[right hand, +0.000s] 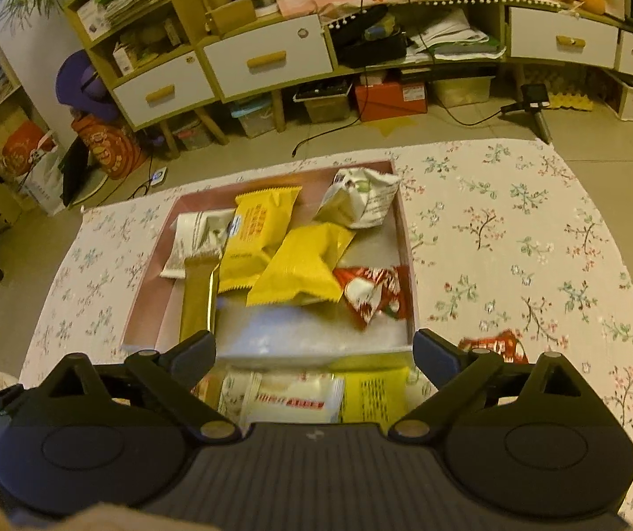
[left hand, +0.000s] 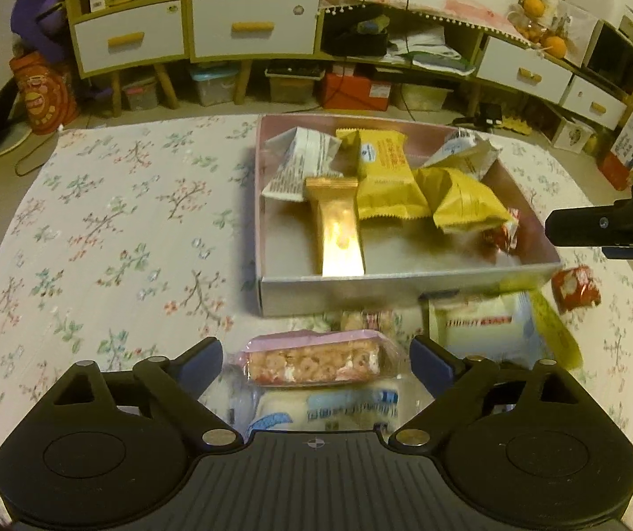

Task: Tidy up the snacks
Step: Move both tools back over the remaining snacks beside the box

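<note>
An open cardboard box (left hand: 405, 285) on the floral cloth holds a gold bar (left hand: 338, 230), two yellow packets (left hand: 387, 177), white packets (left hand: 299, 163) and a red candy (right hand: 374, 292). In front of it my left gripper (left hand: 316, 354) stands open. A pink-wrapped cereal bar (left hand: 316, 363) lies between its fingers, untouched, on a white and blue packet (left hand: 338, 411). My right gripper (right hand: 314, 345) is open and empty over the box's near wall (right hand: 316, 356). Below it lie a white packet (right hand: 294, 398) and a yellow one (right hand: 374, 394). A red packet (right hand: 493, 345) lies by its right finger.
The table's floral cloth (left hand: 117, 230) spreads wide left of the box and also to its right (right hand: 515, 243). Beyond the far edge is floor, then a cabinet with white drawers (left hand: 254, 26) and storage bins beneath. A black part of the right-hand tool (left hand: 608, 225) juts in at the right.
</note>
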Tool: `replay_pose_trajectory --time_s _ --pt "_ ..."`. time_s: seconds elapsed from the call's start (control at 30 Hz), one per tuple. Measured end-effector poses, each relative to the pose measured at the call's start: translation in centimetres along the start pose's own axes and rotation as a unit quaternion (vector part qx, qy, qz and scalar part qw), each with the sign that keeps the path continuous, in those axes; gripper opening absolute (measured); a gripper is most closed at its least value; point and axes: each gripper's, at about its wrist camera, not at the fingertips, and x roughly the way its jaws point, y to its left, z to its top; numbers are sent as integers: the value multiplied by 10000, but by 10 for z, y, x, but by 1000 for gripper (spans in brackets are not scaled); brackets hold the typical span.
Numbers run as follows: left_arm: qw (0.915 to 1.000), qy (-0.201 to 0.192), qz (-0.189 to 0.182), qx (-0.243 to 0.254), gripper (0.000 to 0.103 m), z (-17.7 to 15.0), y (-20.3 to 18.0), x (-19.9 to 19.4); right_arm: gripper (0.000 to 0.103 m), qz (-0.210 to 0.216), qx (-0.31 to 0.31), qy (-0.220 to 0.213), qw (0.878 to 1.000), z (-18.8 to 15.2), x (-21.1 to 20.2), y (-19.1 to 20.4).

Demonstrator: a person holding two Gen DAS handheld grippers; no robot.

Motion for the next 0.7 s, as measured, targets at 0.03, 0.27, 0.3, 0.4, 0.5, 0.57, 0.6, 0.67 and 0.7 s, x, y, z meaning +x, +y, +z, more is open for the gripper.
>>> replay_pose_trajectory --time_s 0.03,0.27,0.3,0.4,0.5,0.57,0.6,0.67,0.7 --pt "10000 1 14 -5 93 -2 0 -1 95 -5 -24 3 10000 -4 -2 2" --pt "9999 15 -4 -108 94 -16 6 -7 96 2 -117 76 9999 -23 -5 3" --pt "9999 4 -11 -113 94 -18 6 -8 96 17 -119 94 9999 -25 -5 3" --pt "10000 -67 1 -56 94 -26 7 -10 97 69 -152 147 9998 -36 -5 0" --pt "9998 -150 36 91 94 -36 7 -10 97 124 -399 214 9989 -45 -7 2" --pt "9996 -154 -19 219 94 -41 7 -10 98 135 -510 217 9984 -50 -10 2" --pt "9994 -173 -44 293 94 -44 7 -10 98 157 -526 225 9982 -53 -11 2" --pt "9988 -226 -84 427 94 -48 7 -10 98 180 -598 265 9977 -59 -11 2" --pt "9983 -256 -126 511 94 -50 8 -10 98 159 -649 286 9974 -61 -11 2"
